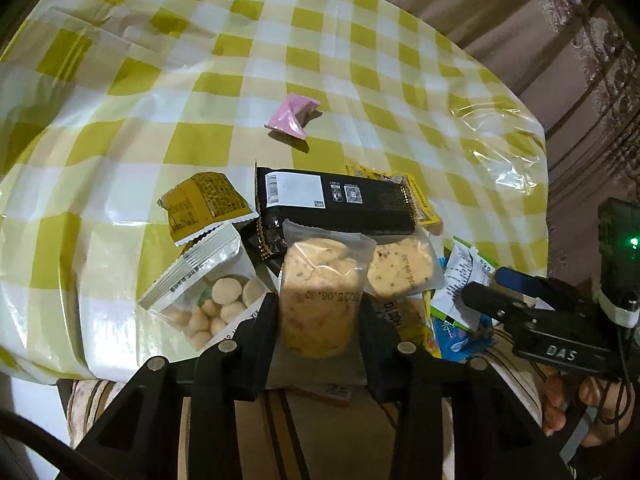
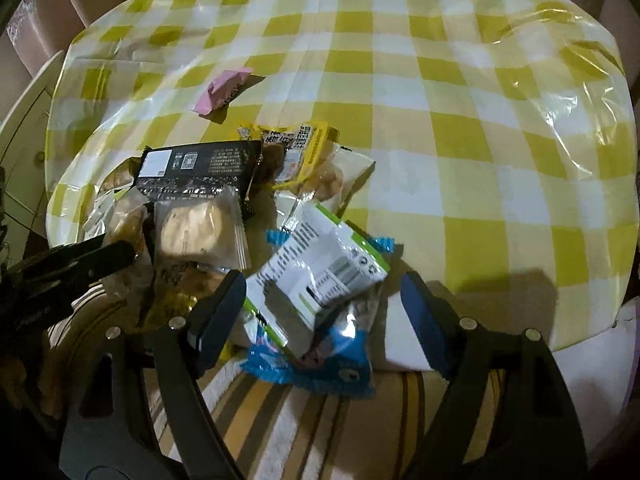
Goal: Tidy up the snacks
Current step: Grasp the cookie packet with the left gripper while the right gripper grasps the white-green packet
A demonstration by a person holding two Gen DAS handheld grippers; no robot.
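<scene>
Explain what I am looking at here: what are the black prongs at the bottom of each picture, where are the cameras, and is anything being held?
There is no robot. A person holds one hand-operated claw in each hand, and a fisheye camera on each claw looks forward along its two fingers, so the black prongs are the claw's own fingers.

The left claw is shut on a clear cookie packet, pinched between its fingers. Its picture also shows the right claw from the side, low at the right edge.

The right claw is open, its blue-padded fingers either side of a white and green packet lying on a blue wrapper; it grips nothing.

Both look over a table with a yellow checked cloth. A heap of snacks sits at the near edge, including a long black packet and a bag of round biscuits. A small pink packet lies alone farther out.
</scene>
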